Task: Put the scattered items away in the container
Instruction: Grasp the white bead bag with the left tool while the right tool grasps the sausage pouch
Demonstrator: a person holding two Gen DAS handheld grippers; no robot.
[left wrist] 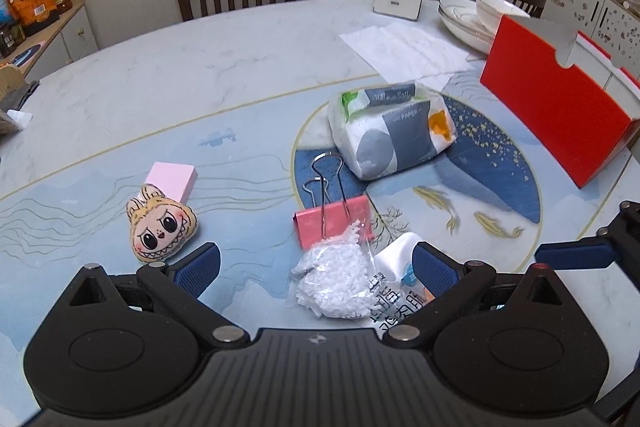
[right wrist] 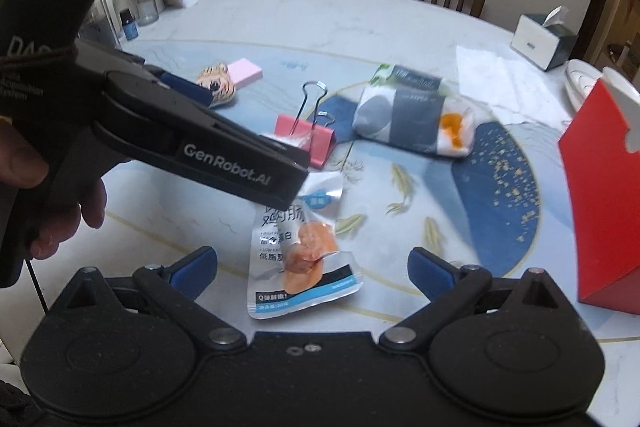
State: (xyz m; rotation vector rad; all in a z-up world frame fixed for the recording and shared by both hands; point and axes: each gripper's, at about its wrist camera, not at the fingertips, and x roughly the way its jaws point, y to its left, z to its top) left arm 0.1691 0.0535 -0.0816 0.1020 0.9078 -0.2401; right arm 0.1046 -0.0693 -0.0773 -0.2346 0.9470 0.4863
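Now both the left hand-held gripper (left wrist: pixel 316 267) and right hand-held gripper (right wrist: pixel 312 267) gape empty; next, close on the near bead bag (left wrist: pixel 336 279), carry to the red box (left wrist: pixel 560 107).

Pink binder clip (left wrist: pixel 334 223) behind clear bag of white beads (left wrist: pixel 336 279); white tissue pack (left wrist: pixel 390 131) farther back; red cardboard box (left wrist: pixel 556 107) right.

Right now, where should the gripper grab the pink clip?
Probably the pink body, not the thin wire handles. It lies flat, handles pointing away toward the tissue pack, so come down from above with one finger on each end. The bead bag touches its near edge, so avoid pinching that.
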